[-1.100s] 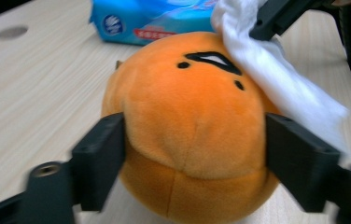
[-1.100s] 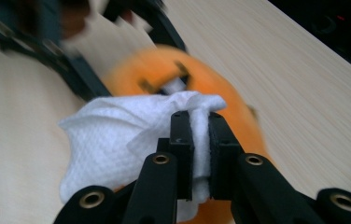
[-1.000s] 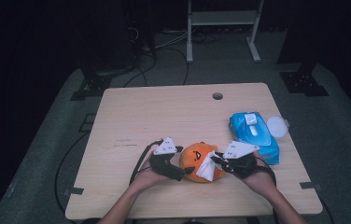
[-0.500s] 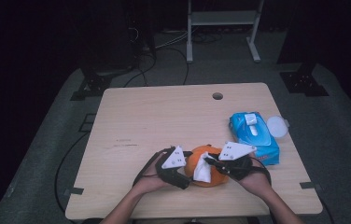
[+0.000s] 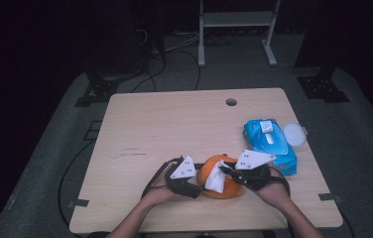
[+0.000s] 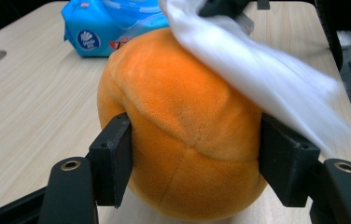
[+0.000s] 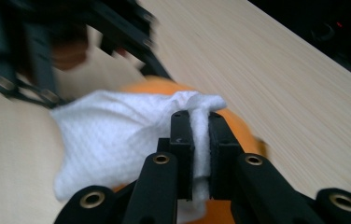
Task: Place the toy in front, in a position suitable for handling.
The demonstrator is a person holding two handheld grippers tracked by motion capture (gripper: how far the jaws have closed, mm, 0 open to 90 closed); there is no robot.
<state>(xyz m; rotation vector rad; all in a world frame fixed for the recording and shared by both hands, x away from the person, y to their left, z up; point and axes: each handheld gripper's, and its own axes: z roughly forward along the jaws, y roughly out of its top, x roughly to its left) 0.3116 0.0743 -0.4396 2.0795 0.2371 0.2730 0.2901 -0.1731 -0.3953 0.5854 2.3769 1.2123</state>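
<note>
While I watch from above, my left gripper (image 5: pixel 194 187) and right gripper (image 5: pixel 230 173) meet at the orange plush ball (image 5: pixel 224 186) near the table's (image 5: pixel 174 124) front edge, a blue wipes pack (image 5: pixel 270 144) just beyond. Along my left gripper, both jaws press the ball's (image 6: pixel 183 140) sides. Along my right gripper, the jaws pinch a white wipe (image 7: pixel 117 135) draped over the ball.
</note>
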